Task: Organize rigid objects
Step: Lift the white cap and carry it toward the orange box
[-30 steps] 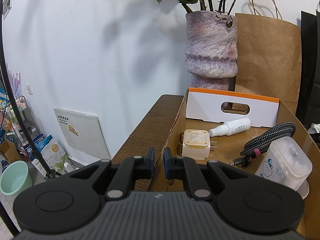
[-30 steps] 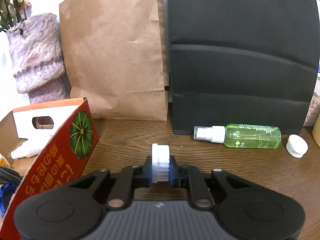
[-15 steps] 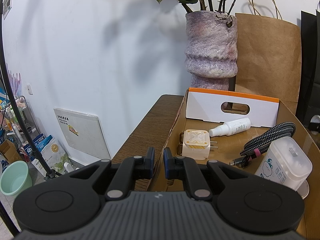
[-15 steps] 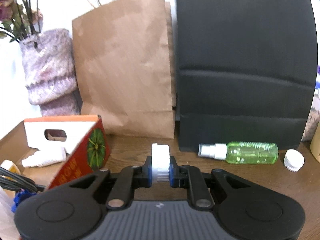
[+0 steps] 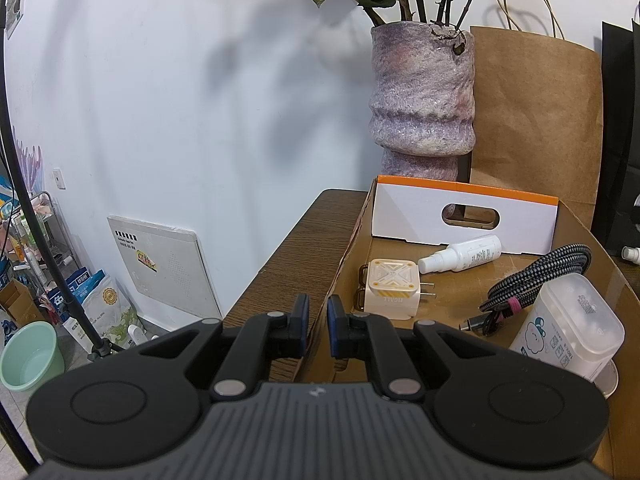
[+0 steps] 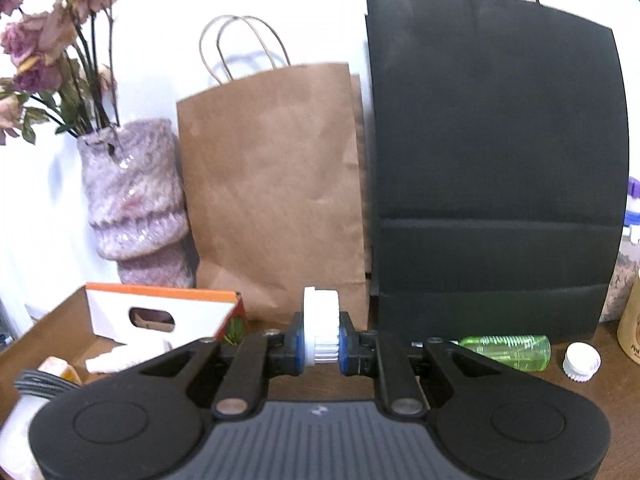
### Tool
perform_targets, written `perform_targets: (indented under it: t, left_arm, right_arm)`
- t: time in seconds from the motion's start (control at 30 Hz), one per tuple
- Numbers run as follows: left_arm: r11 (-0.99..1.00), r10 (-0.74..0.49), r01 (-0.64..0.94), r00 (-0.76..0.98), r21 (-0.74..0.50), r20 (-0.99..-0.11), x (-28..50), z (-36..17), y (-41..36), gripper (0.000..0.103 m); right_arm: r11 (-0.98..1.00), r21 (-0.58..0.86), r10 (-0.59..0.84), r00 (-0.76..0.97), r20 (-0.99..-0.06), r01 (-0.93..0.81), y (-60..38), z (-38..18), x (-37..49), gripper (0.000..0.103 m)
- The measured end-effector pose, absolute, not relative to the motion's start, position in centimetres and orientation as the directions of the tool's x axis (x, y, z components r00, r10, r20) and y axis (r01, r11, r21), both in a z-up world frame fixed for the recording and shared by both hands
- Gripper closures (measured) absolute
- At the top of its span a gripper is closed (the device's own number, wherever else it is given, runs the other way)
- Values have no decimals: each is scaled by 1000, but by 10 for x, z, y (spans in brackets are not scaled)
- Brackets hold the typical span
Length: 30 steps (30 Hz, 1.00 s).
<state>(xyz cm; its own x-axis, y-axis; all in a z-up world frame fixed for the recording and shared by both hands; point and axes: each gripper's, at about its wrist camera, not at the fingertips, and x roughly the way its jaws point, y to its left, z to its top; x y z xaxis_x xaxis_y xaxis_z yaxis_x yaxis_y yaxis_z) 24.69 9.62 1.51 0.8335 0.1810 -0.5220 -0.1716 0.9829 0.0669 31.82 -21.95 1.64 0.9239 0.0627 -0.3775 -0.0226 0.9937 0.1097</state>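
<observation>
My right gripper (image 6: 320, 340) is shut on a white ribbed cap (image 6: 320, 326), held above the wooden table. Left of it in the right wrist view lies the open cardboard box (image 6: 160, 312). In the left wrist view the same box (image 5: 460, 212) holds a cream charger plug (image 5: 394, 290), a white spray bottle (image 5: 464, 254), a braided cable (image 5: 536, 276) and a clear plastic container (image 5: 568, 324). My left gripper (image 5: 318, 316) hovers shut and empty over the box's near left edge. A green spray bottle (image 6: 506, 352) and another white cap (image 6: 582, 366) lie on the table at the right.
A purple vase with dried flowers (image 5: 422, 92) stands behind the box. A brown paper bag (image 6: 272, 184) and a black bag (image 6: 492, 160) line the back wall. The table's left edge (image 5: 280, 248) drops to a cluttered floor.
My right gripper has risen and tilted up with the white cap, so the bags and vase show fuller and the box has slid lower left. The left gripper has stayed still.
</observation>
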Motion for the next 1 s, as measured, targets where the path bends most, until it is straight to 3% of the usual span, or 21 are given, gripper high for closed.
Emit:
perform_targets:
  t: [0.6, 1.0]
  left_arm:
    - [983, 181, -172, 833, 67, -522, 247, 15, 96, 92]
    - [983, 181, -172, 833, 67, -522, 247, 15, 96, 92]
  right_arm:
    - [969, 70, 248, 937, -247, -238, -169, 56, 275, 88]
    - [903, 1, 414, 869, -271, -430, -118, 55, 250, 88]
